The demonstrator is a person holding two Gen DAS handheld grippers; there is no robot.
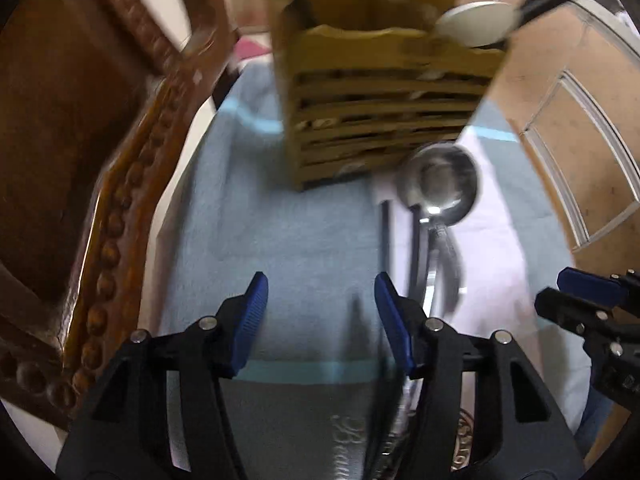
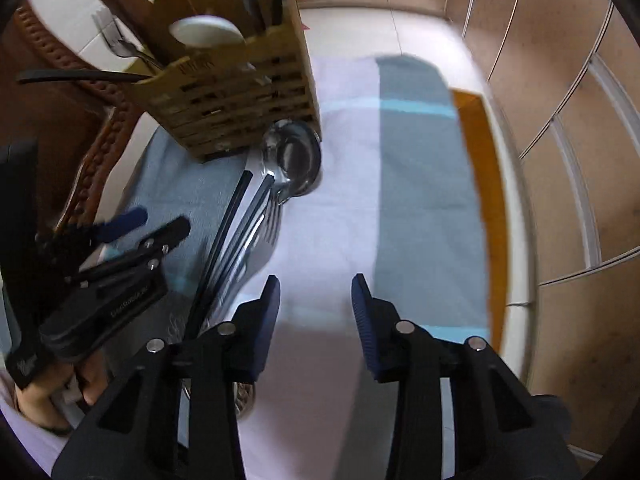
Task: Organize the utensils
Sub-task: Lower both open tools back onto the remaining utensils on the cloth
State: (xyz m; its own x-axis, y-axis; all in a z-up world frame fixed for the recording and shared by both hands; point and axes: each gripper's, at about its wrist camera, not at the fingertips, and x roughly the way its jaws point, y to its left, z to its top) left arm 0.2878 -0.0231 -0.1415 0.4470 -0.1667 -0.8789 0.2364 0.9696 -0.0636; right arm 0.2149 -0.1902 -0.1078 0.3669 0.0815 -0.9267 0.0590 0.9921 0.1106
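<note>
A slatted wooden utensil holder (image 1: 380, 112) (image 2: 236, 100) stands on a towel, with a white spoon (image 2: 206, 32), black chopsticks and forks sticking out of it. A steel ladle (image 1: 440, 188) (image 2: 294, 158), black chopsticks (image 2: 232, 232) and a fork (image 2: 266, 220) lie on the towel just in front of the holder. My left gripper (image 1: 320, 312) hovers open over bare towel, left of the ladle's handle. My right gripper (image 2: 316, 312) is open too, with nothing between its fingers, right of the loose utensils.
The blue-and-white striped towel (image 2: 420, 184) covers a white tabletop (image 2: 516, 216). A carved wooden chair back (image 1: 100, 208) stands close on the left. Panelled beige wall (image 2: 580, 140) lies to the right. A hand (image 2: 44, 396) holds the left gripper's body.
</note>
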